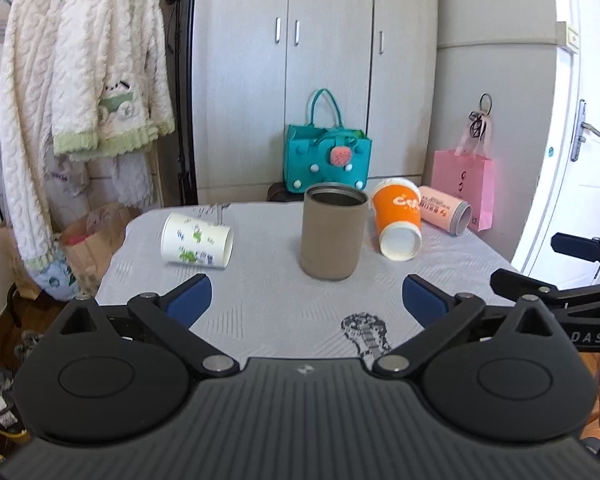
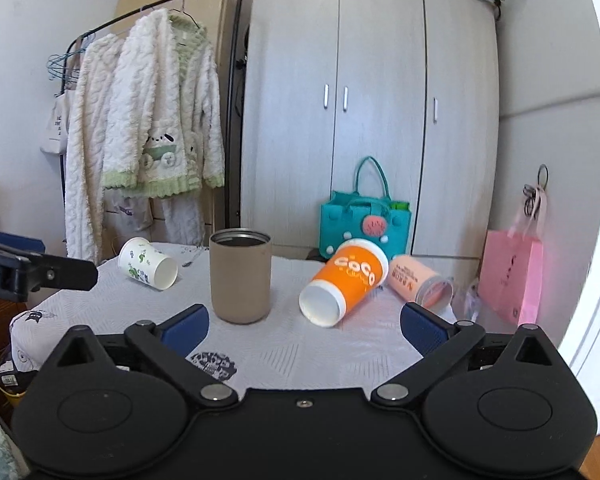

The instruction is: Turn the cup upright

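Note:
A tan cup (image 1: 332, 232) (image 2: 240, 276) stands upright mid-table, mouth up. An orange cup (image 1: 396, 220) (image 2: 344, 280) lies on its side to its right, with a pink cup (image 1: 446, 210) (image 2: 418, 282) lying behind it. A white cup with green print (image 1: 196, 242) (image 2: 146, 263) lies on its side at the left. My left gripper (image 1: 306, 300) is open and empty, in front of the tan cup. My right gripper (image 2: 304, 326) is open and empty, in front of the orange cup; it also shows in the left wrist view (image 1: 540, 268).
The table has a white patterned cloth (image 1: 268, 308) (image 2: 292, 352). A teal bag (image 1: 326, 158) and a pink paper bag (image 1: 466, 184) stand behind it by a grey wardrobe (image 1: 320, 60). Robes hang on a rack (image 1: 80, 80) at the left. A white door (image 1: 580, 140) is at the right.

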### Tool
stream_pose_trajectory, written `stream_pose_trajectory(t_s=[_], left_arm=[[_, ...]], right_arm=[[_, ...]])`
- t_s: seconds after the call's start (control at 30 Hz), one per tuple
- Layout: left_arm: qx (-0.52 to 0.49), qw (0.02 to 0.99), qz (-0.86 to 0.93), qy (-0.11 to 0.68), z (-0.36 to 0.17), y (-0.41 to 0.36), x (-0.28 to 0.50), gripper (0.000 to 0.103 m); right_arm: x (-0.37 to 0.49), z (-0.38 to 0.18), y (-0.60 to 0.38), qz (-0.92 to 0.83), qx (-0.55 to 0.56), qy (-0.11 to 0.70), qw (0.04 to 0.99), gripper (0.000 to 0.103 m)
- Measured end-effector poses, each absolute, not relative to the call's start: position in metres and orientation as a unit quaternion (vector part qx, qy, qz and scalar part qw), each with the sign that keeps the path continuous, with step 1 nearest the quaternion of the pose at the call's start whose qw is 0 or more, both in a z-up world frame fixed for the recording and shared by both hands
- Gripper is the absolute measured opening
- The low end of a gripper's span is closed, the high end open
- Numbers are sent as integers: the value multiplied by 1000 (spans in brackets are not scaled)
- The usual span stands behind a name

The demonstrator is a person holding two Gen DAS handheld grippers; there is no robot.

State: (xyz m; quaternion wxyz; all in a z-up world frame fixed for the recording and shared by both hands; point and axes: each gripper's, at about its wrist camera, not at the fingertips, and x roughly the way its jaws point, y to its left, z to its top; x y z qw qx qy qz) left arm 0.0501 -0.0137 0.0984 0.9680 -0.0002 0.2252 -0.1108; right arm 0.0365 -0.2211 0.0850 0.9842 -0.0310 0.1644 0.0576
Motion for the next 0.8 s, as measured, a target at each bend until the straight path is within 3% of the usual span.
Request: stream_pose_trajectory(t_s=[0.8], left_arm=[[5, 964, -38, 264, 68, -16, 60, 103]], right_arm=[[31, 66, -208, 24, -41, 180, 983, 103]])
